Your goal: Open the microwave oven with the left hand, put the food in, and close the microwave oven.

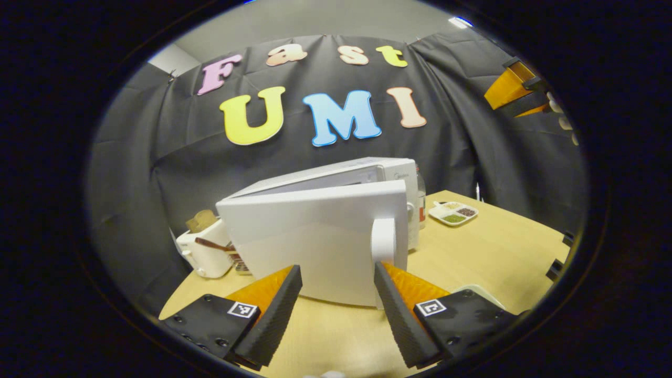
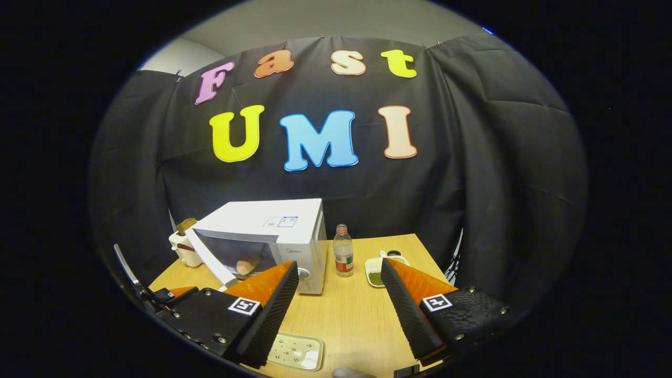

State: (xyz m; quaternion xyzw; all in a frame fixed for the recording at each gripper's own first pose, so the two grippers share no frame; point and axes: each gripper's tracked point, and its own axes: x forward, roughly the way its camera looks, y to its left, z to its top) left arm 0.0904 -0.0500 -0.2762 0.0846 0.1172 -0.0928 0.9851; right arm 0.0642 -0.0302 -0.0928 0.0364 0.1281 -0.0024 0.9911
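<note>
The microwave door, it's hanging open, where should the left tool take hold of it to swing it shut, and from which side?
Probably by the white upright handle near the free edge of the microwave door, farthest from the hinge. Come from the door's outer face, one finger either side of the handle; the left tool is open just below it. The food already lies inside.

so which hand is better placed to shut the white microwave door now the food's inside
Left. The left gripper is open right at the white microwave door by its handle; the right gripper hangs farther back, empty.
</note>
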